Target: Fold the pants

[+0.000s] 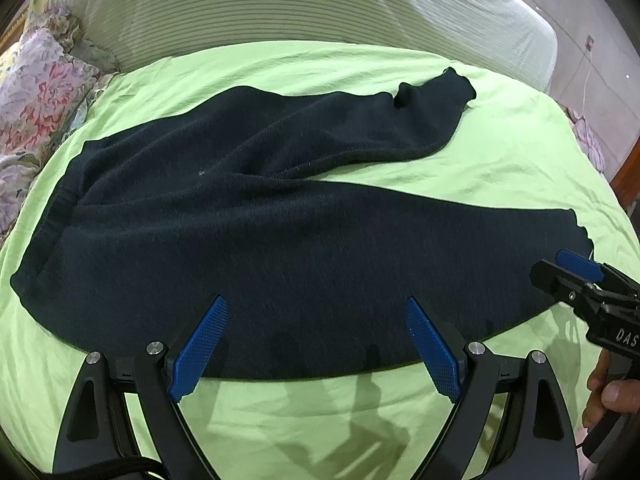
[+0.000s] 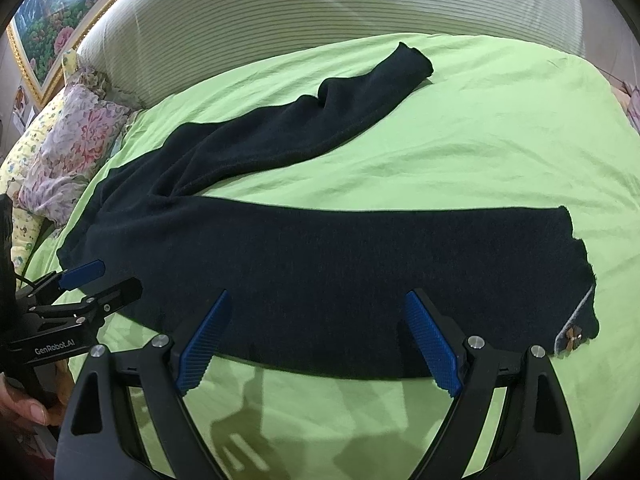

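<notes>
Dark navy pants (image 1: pixel 280 240) lie spread on a green bed sheet (image 1: pixel 500 152), waistband at the left, legs apart in a V. The near leg runs right to a ragged hem; the far leg angles to the back right. My left gripper (image 1: pixel 316 340) is open, its blue pads hovering over the near leg's front edge. In the right wrist view the pants (image 2: pixel 340 272) lie the same way, and my right gripper (image 2: pixel 316 340) is open over the near leg. Each gripper shows in the other's view, the right one (image 1: pixel 576 276) and the left one (image 2: pixel 104 284).
A floral pillow (image 1: pixel 36 108) lies at the bed's left, also in the right wrist view (image 2: pixel 76 148). A striped cushion or headboard (image 1: pixel 280 4) runs along the back. A small label (image 2: pixel 572 336) sits at the near leg's hem. A framed picture (image 2: pixel 52 28) hangs at the upper left.
</notes>
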`<state>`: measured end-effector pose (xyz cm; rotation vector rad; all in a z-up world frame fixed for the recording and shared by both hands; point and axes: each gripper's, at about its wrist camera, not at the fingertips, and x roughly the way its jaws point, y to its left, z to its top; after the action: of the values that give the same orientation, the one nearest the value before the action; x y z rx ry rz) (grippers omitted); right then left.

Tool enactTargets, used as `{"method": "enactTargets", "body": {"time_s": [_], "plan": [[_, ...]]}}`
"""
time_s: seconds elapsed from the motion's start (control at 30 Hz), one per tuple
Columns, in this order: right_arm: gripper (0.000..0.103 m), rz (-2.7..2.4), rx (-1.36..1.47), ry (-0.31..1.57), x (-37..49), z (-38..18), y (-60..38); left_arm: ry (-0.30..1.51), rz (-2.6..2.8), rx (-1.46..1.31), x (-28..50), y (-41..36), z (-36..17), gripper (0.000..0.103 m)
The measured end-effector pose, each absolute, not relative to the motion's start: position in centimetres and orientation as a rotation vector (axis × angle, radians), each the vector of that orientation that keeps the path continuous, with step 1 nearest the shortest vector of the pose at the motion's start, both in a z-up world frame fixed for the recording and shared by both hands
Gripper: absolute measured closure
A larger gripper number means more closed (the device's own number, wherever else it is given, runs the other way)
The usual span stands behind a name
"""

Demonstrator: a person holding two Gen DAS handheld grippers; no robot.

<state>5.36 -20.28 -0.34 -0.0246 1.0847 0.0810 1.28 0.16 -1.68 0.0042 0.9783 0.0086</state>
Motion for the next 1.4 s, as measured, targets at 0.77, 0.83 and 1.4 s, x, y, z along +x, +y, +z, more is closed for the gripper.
{"method": "enactTargets", "body": {"time_s": [0.77, 0.83, 1.4], "plan": [[0.015, 0.111, 0.043, 1.049, 18.4, 1.6, -23.8, 1.026, -0.138, 0.065, 13.8, 0.1, 0.7, 0.012], [0.015, 0.120, 0.054, 1.055, 19.9, 1.8, -24.4, 1.041, -0.160, 0.052, 15.8, 0.2, 0.5, 0.012], [0.015, 0.063, 0.062, 1.106, 34.3, 0.5, -29.1, 1.191, -0.277, -0.032, 30.4, 0.6, -3.0, 0.012]]}}
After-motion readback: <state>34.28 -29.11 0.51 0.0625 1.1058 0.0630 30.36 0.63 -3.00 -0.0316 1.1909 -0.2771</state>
